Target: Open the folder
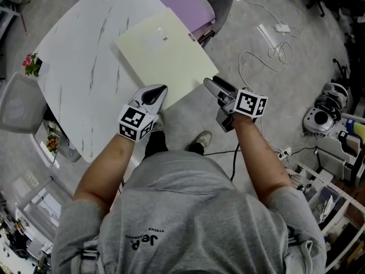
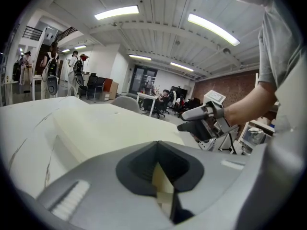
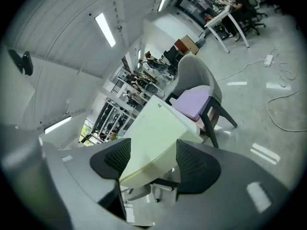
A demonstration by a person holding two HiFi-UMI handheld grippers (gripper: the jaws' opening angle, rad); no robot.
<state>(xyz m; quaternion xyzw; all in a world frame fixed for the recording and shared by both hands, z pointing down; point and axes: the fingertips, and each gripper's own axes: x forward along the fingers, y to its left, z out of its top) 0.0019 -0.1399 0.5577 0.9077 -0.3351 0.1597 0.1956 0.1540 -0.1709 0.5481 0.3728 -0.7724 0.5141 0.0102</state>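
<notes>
Pale folder in left claw

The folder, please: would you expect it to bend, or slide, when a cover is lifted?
The folder probably stays fairly flat: its corner juts past the table edge without drooping. It looks thin, so likely light. The smooth table may let it slide, though the left hand-held gripper pinches its edge.
</notes>
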